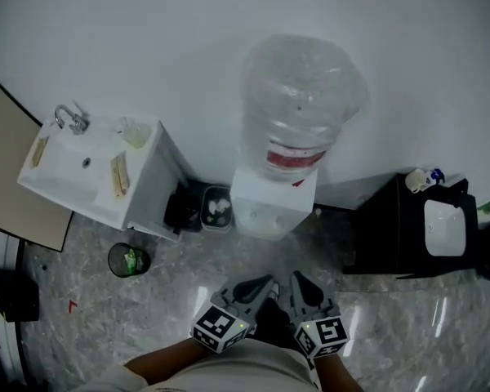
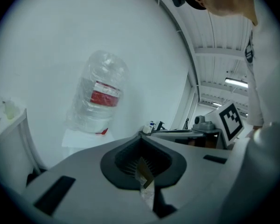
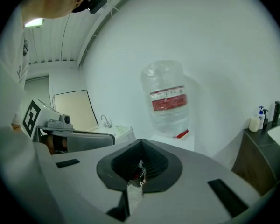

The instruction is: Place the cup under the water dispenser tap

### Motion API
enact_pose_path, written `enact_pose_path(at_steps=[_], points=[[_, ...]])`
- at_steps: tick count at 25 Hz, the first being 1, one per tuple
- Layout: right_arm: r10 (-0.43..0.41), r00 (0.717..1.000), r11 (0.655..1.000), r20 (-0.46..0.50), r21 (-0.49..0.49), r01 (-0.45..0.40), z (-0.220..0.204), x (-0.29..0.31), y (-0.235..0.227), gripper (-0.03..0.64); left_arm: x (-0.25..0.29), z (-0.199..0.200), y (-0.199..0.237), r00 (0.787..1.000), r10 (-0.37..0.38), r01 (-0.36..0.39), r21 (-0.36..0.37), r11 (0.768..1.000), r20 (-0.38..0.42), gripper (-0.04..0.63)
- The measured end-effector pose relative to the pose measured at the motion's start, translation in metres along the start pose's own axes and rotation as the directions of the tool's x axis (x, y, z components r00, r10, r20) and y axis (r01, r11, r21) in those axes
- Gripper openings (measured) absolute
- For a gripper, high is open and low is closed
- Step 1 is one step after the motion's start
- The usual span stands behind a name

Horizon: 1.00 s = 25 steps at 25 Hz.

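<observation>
The water dispenser [image 1: 271, 207] is a white box by the wall with a big clear bottle [image 1: 300, 109] with a red label on top; it also shows ahead in both gripper views [image 2: 99, 104] [image 3: 167, 99]. Its tap I cannot make out. What looks like a small clear cup [image 1: 135, 132] stands on the back corner of the sink unit. My left gripper [image 1: 265, 285] [image 2: 141, 137] and right gripper [image 1: 300, 282] [image 3: 141, 141] are held side by side in front of the dispenser, both pointing at it. Both are shut, jaw tips together, with no task object in them.
A white sink unit [image 1: 82, 178] with a tap stands at the left. A black cabinet [image 1: 392, 227] with a white basin [image 1: 445, 227] is at the right. A round bin [image 1: 129, 260] and a black bin [image 1: 216, 209] sit on the marbled floor [image 1: 90, 317].
</observation>
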State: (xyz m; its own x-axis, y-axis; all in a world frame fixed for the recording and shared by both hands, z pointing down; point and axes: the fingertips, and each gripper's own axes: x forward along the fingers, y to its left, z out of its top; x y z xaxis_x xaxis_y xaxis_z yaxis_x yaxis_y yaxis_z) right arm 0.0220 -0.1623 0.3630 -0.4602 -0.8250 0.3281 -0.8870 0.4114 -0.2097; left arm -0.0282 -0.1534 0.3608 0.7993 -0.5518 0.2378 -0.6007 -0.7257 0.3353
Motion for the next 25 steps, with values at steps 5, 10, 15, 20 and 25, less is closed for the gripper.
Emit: enact_pose_path(at_steps=[5, 10, 15, 20, 25], points=[[-0.003, 1.000, 1.000, 0.016, -0.025, 0.004, 0.016, -0.007, 0.031, 0.017, -0.031, 0.035, -0.001, 0.998, 0.020, -0.023, 0.034, 0.999, 0.062, 0.005], [0.009, 0.999, 0.998, 0.033, -0.057, -0.007, 0.028, -0.008, 0.052, 0.017, -0.046, 0.048, 0.001, 0.996, 0.039, -0.043, 0.051, 0.998, 0.082, 0.005], [0.007, 0.999, 0.997, 0.043, -0.083, -0.004, 0.037, -0.009, 0.059, 0.016, -0.052, 0.054, -0.001, 0.995, 0.037, -0.044, 0.074, 0.996, 0.090, 0.005], [0.007, 0.999, 0.995, 0.037, -0.102, -0.004, 0.040, -0.010, 0.061, 0.016, -0.050, 0.057, -0.003, 0.995, 0.036, -0.044, 0.088, 0.995, 0.088, 0.005], [0.005, 0.999, 0.994, 0.042, -0.114, -0.001, 0.042, -0.010, 0.060, 0.015, -0.048, 0.056, -0.004, 0.995, 0.034, -0.043, 0.093, 0.995, 0.089, 0.005]])
